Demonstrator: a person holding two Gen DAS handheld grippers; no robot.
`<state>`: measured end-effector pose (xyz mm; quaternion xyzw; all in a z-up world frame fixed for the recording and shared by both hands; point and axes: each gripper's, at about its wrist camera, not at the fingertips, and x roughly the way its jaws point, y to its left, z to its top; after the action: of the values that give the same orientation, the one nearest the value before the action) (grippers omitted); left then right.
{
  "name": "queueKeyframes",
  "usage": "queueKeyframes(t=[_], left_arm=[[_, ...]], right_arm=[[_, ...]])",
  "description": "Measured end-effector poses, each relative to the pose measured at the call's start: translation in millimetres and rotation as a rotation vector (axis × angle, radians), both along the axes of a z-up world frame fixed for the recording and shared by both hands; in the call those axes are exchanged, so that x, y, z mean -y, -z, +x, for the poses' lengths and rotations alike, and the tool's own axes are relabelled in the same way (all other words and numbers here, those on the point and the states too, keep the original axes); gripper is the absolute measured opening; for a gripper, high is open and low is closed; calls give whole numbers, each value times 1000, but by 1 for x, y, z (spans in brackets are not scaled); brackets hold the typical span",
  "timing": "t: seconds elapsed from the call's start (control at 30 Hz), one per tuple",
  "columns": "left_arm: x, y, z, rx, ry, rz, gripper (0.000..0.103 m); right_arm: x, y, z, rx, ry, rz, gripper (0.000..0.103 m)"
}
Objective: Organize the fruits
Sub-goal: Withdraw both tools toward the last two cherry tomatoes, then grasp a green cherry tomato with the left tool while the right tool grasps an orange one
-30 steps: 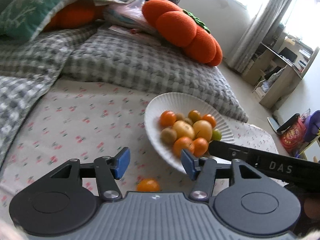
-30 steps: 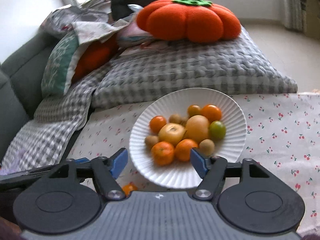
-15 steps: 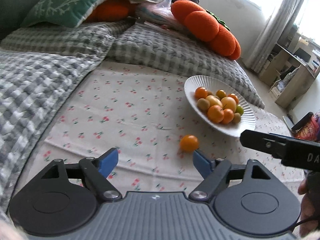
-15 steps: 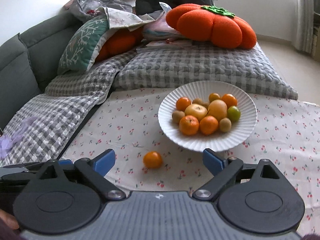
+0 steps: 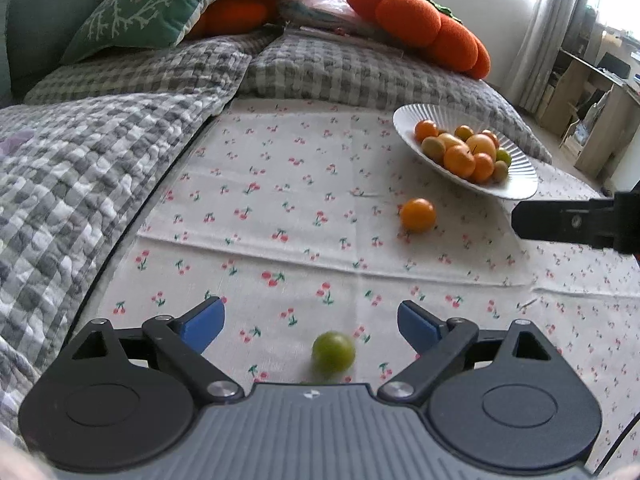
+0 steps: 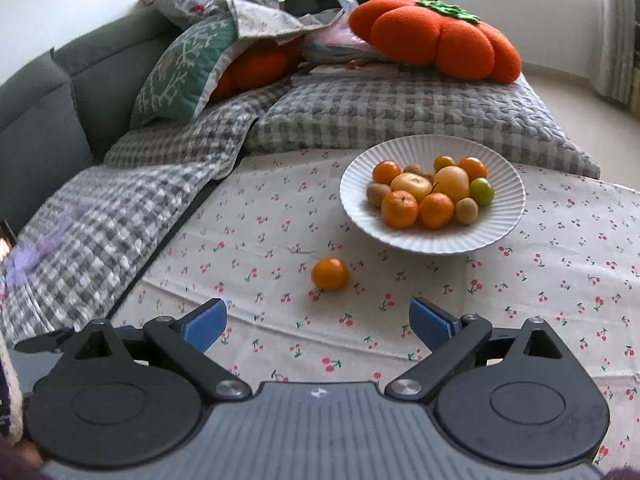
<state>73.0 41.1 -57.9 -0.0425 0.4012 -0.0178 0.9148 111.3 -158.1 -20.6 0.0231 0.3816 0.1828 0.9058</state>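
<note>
Hovering over the cherry-print cloth (image 5: pixel 280 200), the left claw (image 5: pixel 311 322) (jaws just spread wide) frames a loose green fruit (image 5: pixel 333 354), untouched. From the right claw (image 6: pixel 318 320), likewise widened and empty, an orange fruit (image 6: pixel 330 273) lies near the white plate (image 6: pixel 508 216) of fruit.

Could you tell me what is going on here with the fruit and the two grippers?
A person is sorting fruit on a cherry-print cloth with a gripper in each hand. Most fruit sits piled on the white plate. An orange fruit lies loose on the cloth near the plate, and a green fruit lies just ahead of the left gripper. Both it and the right gripper have just been opening and hold nothing.
</note>
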Motion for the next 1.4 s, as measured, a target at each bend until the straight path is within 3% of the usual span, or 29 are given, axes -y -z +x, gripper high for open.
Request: queueKeyframes(t=[0.3,0.47,0.73,1.0,1.4], left_arm=[[5,15,0,-23,21,25,89],[8,20,2,-32,39,35,83],[9,31,6,-79,58,8,54],[10,30,5,-57,90,5,22],[15,31,4,-46,118,22,21]], right_arm=[[-13,15,0,-7,-30,-79,97],[-16,21,1,-11,-38,-110,97],[-16,23,4,-19,-35,-112,97],[-20,27,6,-21,-39,-137,97],[-31,44,22,-9,-36,-149,95]])
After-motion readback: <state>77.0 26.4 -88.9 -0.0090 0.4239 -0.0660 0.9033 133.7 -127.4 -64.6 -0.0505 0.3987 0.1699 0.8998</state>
